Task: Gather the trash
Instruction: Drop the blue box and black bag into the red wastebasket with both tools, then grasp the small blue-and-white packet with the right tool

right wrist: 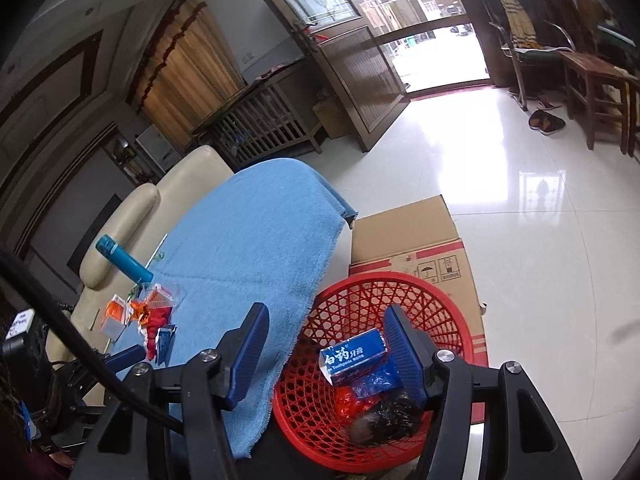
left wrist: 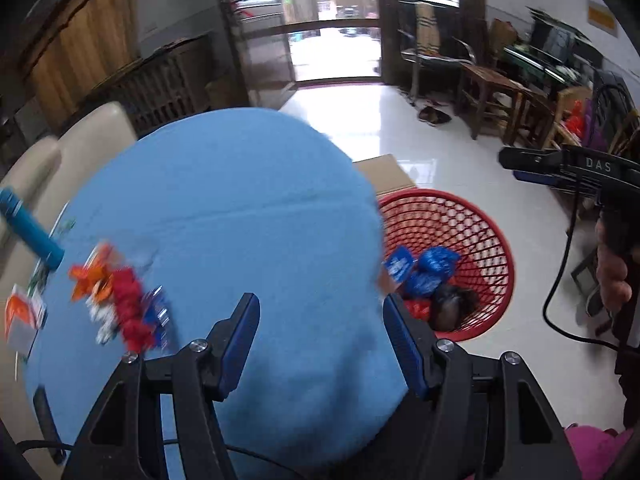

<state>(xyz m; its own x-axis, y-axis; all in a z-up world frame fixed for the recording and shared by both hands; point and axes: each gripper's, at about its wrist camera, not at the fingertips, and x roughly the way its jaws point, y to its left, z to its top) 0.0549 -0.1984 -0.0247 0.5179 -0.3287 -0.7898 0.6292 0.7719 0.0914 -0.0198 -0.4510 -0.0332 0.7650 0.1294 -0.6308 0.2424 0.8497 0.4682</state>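
Presently catalogued:

1. Toothpaste box (right wrist: 354, 356), blue and white, lying in the red basket (right wrist: 440, 308). Its face carries large Chinese characters and a smaller line reading "Toothpaste"; the first word of that line is cut off at the box edge.
2. Red basket, mesh-sided, on the floor just beside the worktop (right wrist: 256, 240), in front of a cardboard box (right wrist: 404, 228). It also holds crumpled blue wrappers (left wrist: 434, 266), a red scrap (right wrist: 346, 400) and a dark bundle (right wrist: 384, 420) that cannot be identified.
3. Cardboard box: small handling symbols printed on a red-edged panel, too small to read.
4. Right claw (right wrist: 328, 348): spread wide, nothing between its pads, poised above the basket. In the left view its body shows the letters "DAS" (left wrist: 599, 165).
5. Left claw (left wrist: 318, 340): spread wide, empty, over the blue towel covering the worktop.
6. Loose trash pile (left wrist: 120, 300) on the worktop's left side: orange, red and blue wrappers, motion-blurred in the left view, print unreadable.
7. Orange-and-white carton (right wrist: 116, 314) beside the pile; lettering indistinct.
8. Teal bottle (right wrist: 124, 258) at the worktop's far left edge, lying tilted.
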